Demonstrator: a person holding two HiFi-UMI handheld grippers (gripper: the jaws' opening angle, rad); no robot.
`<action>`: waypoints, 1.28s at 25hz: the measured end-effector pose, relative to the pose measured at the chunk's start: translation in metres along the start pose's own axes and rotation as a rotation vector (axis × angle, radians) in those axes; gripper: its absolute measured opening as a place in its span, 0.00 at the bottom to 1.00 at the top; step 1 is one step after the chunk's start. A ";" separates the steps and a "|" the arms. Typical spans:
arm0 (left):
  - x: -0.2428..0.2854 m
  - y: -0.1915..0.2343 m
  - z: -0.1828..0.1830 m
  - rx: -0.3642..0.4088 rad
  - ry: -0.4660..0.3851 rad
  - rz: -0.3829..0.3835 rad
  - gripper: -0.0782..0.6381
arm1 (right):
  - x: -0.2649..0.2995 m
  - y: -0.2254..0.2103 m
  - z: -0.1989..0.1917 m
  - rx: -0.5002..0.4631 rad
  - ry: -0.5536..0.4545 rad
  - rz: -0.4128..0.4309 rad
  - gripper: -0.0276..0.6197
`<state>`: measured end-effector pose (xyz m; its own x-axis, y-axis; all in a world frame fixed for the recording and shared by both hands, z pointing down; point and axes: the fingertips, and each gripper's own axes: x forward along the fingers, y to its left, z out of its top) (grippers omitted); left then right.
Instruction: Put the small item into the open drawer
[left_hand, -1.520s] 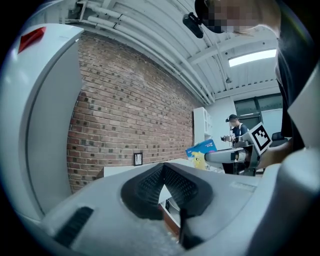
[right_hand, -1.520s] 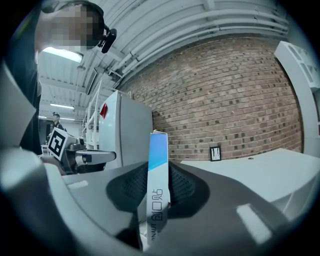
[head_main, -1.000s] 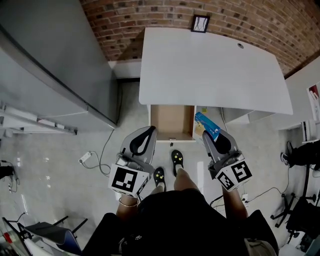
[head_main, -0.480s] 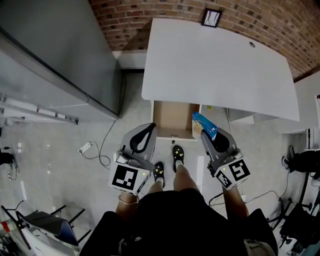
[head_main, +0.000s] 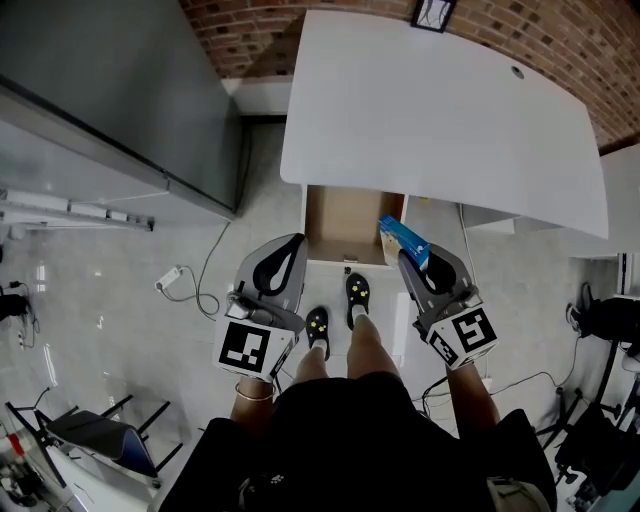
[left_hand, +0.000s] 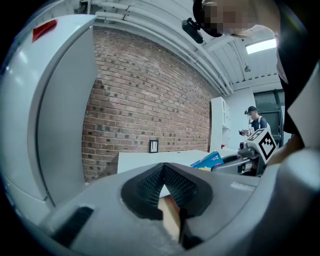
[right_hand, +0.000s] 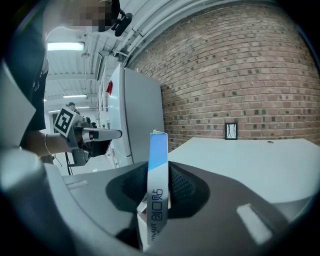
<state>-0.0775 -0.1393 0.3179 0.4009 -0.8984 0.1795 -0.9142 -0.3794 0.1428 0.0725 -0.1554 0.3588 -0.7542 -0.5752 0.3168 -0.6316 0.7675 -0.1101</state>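
Note:
The open drawer shows its bare wooden bottom under the front edge of the white desk. My right gripper is shut on a small blue and white box, which sticks out over the drawer's right front corner. In the right gripper view the box stands on edge between the pads. My left gripper hangs just left of the drawer's front, shut and empty. In the left gripper view its tips meet, and drawer wood shows behind them.
A tall grey cabinet stands at the left, a brick wall behind the desk. A cable with a plug lies on the floor. My feet in black shoes stand before the drawer. White furniture is at the right.
Both grippers have sunk and moved toward the drawer. The blue box now reaches over the drawer's right front corner. Both grips look unchanged.

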 end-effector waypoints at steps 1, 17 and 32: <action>0.000 0.001 -0.003 -0.019 0.001 0.002 0.10 | 0.002 -0.001 -0.003 -0.001 0.005 0.003 0.19; -0.002 0.035 -0.063 -0.073 0.049 0.099 0.10 | 0.042 -0.008 -0.067 0.007 0.091 0.060 0.19; 0.011 0.039 -0.105 -0.058 0.112 0.114 0.10 | 0.074 -0.016 -0.123 -0.030 0.181 0.090 0.19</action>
<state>-0.1027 -0.1406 0.4278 0.3021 -0.9034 0.3044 -0.9503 -0.2603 0.1706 0.0485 -0.1757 0.5000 -0.7609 -0.4455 0.4718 -0.5553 0.8232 -0.1182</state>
